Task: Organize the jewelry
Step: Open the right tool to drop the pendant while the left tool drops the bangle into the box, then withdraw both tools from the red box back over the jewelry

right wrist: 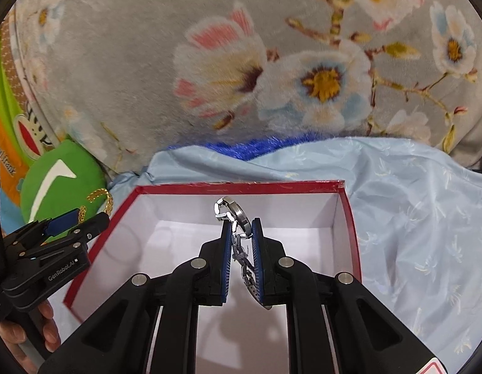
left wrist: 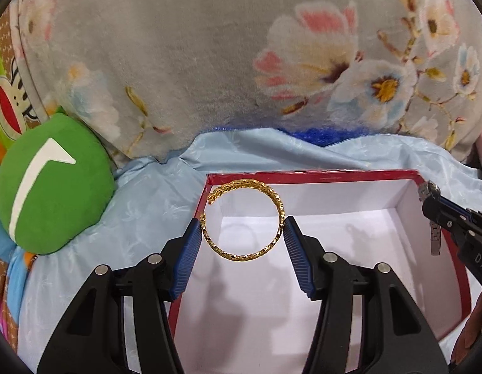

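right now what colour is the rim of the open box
Red, around a white inside; the box rim shows best in the right wrist view.

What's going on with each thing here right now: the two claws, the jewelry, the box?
left gripper: clamped across the gold bangle, above the box.
gold bangle: held in the air, upright.
right gripper: shut on the silver watch.
silver watch: pinched by its band, hanging over the box.
red box: open, no lid, white inside, nothing in it.
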Demonstrator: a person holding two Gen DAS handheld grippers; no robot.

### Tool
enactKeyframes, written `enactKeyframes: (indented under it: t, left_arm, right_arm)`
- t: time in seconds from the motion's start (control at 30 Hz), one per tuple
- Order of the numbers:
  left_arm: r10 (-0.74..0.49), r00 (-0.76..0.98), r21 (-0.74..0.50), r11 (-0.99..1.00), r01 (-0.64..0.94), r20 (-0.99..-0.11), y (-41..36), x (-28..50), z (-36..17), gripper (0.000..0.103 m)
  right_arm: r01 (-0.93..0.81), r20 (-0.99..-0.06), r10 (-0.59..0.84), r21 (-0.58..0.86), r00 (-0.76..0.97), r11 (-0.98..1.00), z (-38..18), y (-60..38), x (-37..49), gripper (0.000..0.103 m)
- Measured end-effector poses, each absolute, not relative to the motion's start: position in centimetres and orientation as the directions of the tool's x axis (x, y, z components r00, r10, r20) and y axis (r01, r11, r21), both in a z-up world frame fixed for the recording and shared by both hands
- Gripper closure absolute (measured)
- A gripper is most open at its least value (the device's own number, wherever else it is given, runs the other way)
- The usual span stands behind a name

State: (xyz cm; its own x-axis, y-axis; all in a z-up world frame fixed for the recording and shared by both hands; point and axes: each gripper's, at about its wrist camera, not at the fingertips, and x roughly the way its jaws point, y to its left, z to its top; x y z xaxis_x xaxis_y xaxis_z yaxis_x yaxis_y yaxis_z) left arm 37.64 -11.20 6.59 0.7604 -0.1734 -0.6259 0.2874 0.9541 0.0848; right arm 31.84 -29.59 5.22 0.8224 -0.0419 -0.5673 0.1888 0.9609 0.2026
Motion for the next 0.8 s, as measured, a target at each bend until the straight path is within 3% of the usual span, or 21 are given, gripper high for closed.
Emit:
enactKeyframes:
  t: [0.13,0.2,0.23,0.37,0.43,0.67,0.8]
  left_arm:
    - [-0.165,0.743,0.07,0.959,0.274,-0.649,-11.5,39.4,5.1,0.049]
    - [-0.158,0.746,0.078,0.959,0.271,-0.647,-11.6,39.7,4.7,0.049]
    - [-0.146,0.751,0.09,0.96,0.264,-0.644,-11.7,39.7,4.6,0.042]
    - [-0.138,0.754,0.094,0.962,0.256,-0.642,-11.7,39.7,4.7,0.017]
    - [-0.106,0.747,0.124,0.961,0.246,-0.656,-11.8,39.8,4.5,0.012]
    - [-0.03,0.686,0.187,0.953,0.239,-0.727,-11.3,39.2,1.7,0.012]
    - [0.007,0.696,0.22,0.951,0.217,-0.718,-11.7,38.5,1.6,0.013]
  right_arm:
    - [0.177,-0.562,-0.032,0.205,0.826,0.963,4.9,-29.7,32.7,0.09]
    - [0.189,-0.535,-0.072,0.167,0.842,0.968,5.4,-29.4,32.4,0.084]
    - [0.189,-0.534,-0.076,0.16,0.842,0.969,5.4,-29.4,32.5,0.079]
    - [0.192,-0.523,-0.08,0.163,0.849,0.968,5.4,-29.5,32.4,0.076]
    - [0.197,-0.515,-0.084,0.168,0.853,0.966,5.4,-29.7,32.2,0.073]
    - [0.198,-0.505,-0.097,0.15,0.857,0.969,5.4,-29.5,32.0,0.073]
    - [0.203,-0.506,-0.115,0.122,0.855,0.972,5.3,-29.5,32.0,0.073]
